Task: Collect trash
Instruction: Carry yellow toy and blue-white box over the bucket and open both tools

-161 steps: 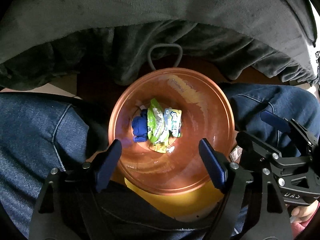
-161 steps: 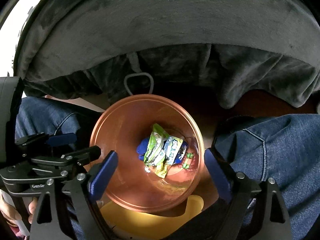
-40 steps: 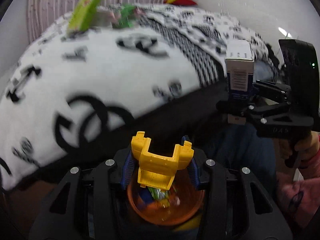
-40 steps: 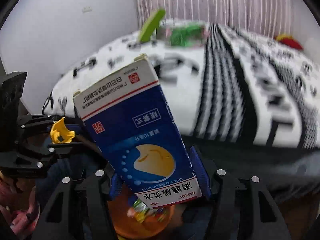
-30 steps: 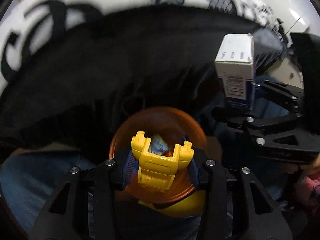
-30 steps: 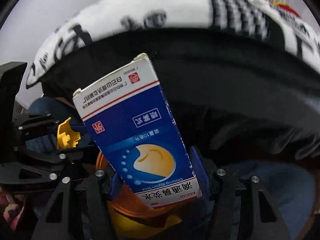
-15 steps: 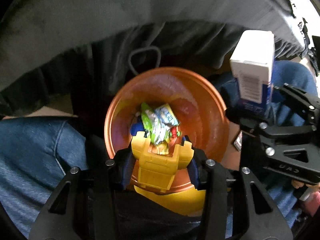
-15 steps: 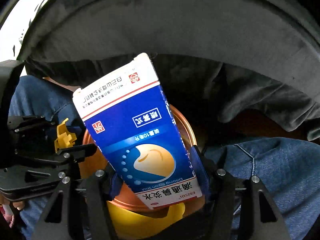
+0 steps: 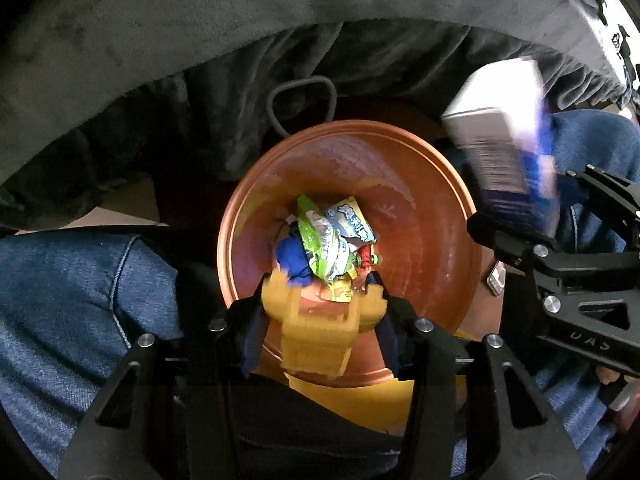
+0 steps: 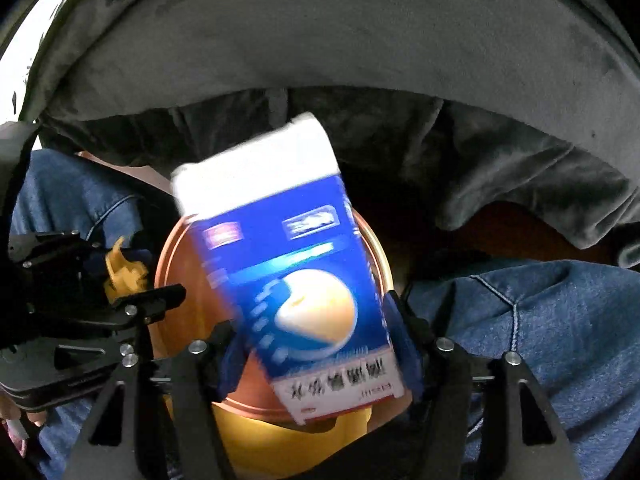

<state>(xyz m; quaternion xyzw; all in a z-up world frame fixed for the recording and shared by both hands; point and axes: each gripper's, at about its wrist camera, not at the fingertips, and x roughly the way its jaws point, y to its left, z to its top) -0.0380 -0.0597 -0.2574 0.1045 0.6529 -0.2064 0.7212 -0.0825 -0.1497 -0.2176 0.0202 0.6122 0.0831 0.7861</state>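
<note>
A copper-coloured bin [image 9: 420, 184] stands between the person's knees, with green and blue wrappers [image 9: 332, 236] at its bottom. My left gripper [image 9: 320, 320] holds a yellow plastic piece [image 9: 316, 332] over the bin's near rim. My right gripper [image 10: 320, 356] is over the bin [image 10: 176, 276] with a blue and white carton [image 10: 292, 276] between its fingers; the carton is blurred and tilted. The carton also shows in the left wrist view [image 9: 504, 144].
A dark grey blanket [image 9: 280, 20] hangs over the bed edge behind the bin. Blue-jeaned knees [image 9: 68, 288] flank the bin on both sides. A yellow dustpan-like part [image 9: 360, 400] lies under the bin's near edge.
Both grippers swung down from the bed to above the bin. The carton has shifted and blurred in the right gripper, its fingers look wider apart.
</note>
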